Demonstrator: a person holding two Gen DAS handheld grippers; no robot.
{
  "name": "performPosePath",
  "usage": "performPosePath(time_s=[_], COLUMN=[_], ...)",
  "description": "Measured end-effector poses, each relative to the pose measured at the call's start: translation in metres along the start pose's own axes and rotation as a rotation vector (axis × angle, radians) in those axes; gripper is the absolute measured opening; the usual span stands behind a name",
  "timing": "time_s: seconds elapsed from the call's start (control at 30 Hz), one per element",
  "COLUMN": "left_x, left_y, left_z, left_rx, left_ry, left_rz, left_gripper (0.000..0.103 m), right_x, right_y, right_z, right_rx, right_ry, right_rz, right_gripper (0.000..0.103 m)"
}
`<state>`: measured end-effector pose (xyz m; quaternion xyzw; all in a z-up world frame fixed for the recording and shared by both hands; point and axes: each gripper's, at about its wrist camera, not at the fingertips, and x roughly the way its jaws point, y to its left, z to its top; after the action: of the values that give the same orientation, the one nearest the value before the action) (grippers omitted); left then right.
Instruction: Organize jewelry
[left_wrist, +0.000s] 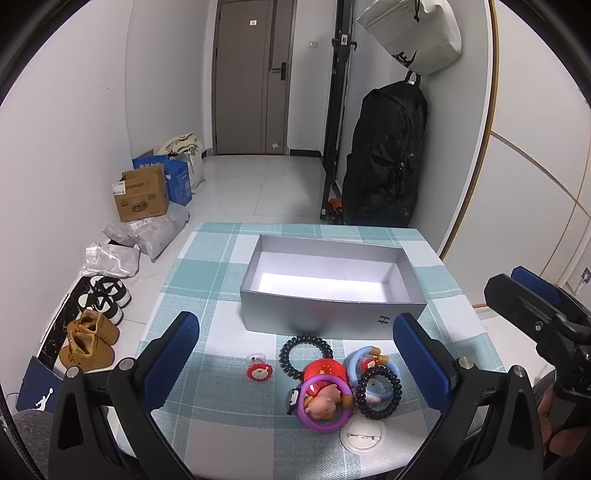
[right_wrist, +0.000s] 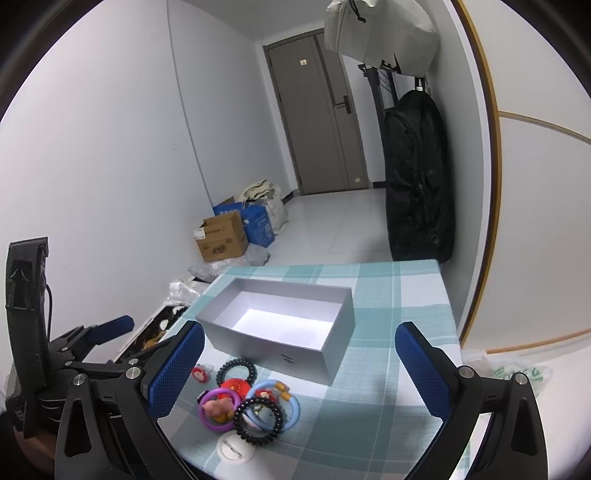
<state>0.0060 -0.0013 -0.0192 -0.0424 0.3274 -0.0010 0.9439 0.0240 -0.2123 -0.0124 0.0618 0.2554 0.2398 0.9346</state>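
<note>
On the checked counter (left_wrist: 207, 266) a grey box (left_wrist: 328, 308) stands with nothing inside; the jewelry pile (left_wrist: 332, 380) lies just before it. Left tongs (left_wrist: 295, 365) and right tongs (right_wrist: 299, 373) both gape, holding nothing.

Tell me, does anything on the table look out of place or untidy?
Yes. The jewelry lies in a tangled heap before the empty grey box: a purple ring and a black coil band overlap one another. A white round badge lies face down.
</note>
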Motion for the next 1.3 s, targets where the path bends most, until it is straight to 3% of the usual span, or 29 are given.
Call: performPosePath(time_s=[0.33, 0.47, 0.57, 0.7, 1.03, 1.17, 1.27, 1.3], left_x=[0.011, 0.019, 0.027, 0.03, 0.042, 0.046, 0.052, 0.054], left_y=[0.004, 0.012, 0.017, 0.014, 0.002, -0.002, -0.002, -0.002], left_z=[-0.006, -0.013, -0.02, -0.032, -0.038, -0.043, -0.045, -0.046], left_rx=[-0.002, -0.014, -0.023, 0.01, 0.054, 0.11, 0.121, 0.126], left_ry=[0.078, 0.14, 0.203, 0.268, 0.338, 0.346, 0.372, 0.384], left_rz=[-0.079, -0.122, -0.159, -0.196, -0.219, -0.188, -0.182, -0.176], left_gripper=[0.1, 0.099, 0.091, 0.089, 0.089, 0.088, 0.073, 0.072], right_x=[0.007, 0.012, 0.016, 0.022, 0.03, 0.031, 0.03, 0.03], right_y=[-0.001, -0.001, -0.001, -0.002, -0.009, -0.011, -0.012, -0.012], right_z=[-0.001, -0.001, -0.001, -0.001, 0.003, 0.003, 0.003, 0.004], right_rx=[-0.003, -0.026, -0.037, -0.038, 0.023, 0.039, 0.049, 0.052], right_ry=[0.023, 0.034, 0.042, 0.058, 0.083, 0.09, 0.087, 0.086], right_rz=[0.001, -0.033, -0.031, -0.019, 0.028, 0.041, 0.043, 0.044], right_gripper=[0.103, 0.103, 0.103, 0.103, 0.103, 0.103, 0.103, 0.103])
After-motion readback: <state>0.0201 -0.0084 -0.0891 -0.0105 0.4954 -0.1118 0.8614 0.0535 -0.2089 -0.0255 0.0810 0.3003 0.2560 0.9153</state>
